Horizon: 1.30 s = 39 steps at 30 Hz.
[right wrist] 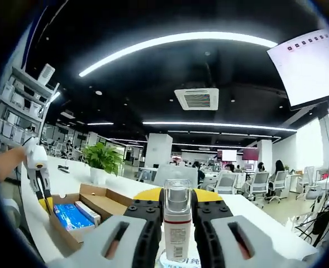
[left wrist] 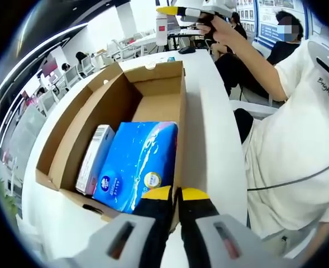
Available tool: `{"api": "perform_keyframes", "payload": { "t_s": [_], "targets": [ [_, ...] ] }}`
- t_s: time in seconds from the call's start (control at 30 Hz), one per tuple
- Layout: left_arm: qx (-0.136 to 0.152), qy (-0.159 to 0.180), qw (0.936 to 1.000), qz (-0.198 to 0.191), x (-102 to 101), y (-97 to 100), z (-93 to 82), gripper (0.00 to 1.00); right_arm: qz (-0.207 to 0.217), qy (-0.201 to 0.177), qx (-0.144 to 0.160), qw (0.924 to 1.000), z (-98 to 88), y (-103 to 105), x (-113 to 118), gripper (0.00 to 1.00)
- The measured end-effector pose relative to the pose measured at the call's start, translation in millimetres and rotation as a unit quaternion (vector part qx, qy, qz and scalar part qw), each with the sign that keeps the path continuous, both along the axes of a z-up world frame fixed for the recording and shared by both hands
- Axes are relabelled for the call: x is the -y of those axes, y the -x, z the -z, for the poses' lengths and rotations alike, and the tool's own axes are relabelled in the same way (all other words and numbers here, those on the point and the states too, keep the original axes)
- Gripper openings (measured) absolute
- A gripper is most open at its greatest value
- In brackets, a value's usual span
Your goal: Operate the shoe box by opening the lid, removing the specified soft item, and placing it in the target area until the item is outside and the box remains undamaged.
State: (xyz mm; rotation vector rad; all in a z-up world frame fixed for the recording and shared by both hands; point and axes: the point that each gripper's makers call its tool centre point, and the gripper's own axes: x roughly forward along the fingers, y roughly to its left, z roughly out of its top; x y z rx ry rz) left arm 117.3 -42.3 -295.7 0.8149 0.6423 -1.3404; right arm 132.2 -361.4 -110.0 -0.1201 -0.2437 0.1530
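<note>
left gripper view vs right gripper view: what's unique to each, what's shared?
Left gripper view alone: a person's cream shirt beside the white table.

Right gripper view alone: a green potted plant, black ceiling with an air vent.

Both: the open brown cardboard box, its blue soft tissue pack, and the clear-capped white bottle in the right hand-held gripper.

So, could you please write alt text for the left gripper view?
An open cardboard shoe box on a white table holds a blue tissue pack beside a slim white box. The left gripper is shut near the pack's corner; a person raises the right gripper.
</note>
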Motion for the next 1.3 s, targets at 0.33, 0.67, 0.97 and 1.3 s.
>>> {"api": "perform_keyframes", "payload": {
  "t_s": [0.33,0.67,0.97,1.3],
  "targets": [
    [0.000,0.000,1.0000,-0.002,0.3,0.3,0.0,0.04,0.022,0.057,0.016,0.9980,-4.4,1.9,22.9,0.18],
    [0.000,0.000,1.0000,0.001,0.0,0.5,0.2,0.04,0.057,0.039,0.015,0.9975,9.5,9.0,64.0,0.18],
    [-0.002,0.000,1.0000,0.000,-0.4,0.2,0.2,0.04,0.082,0.069,0.008,0.9942,32.7,8.2,89.8,0.18],
    [0.000,0.001,1.0000,0.001,-0.1,-0.2,0.1,0.04,0.098,0.032,-0.005,0.9947,59.5,12.0,115.9,0.18]
  ]
}}
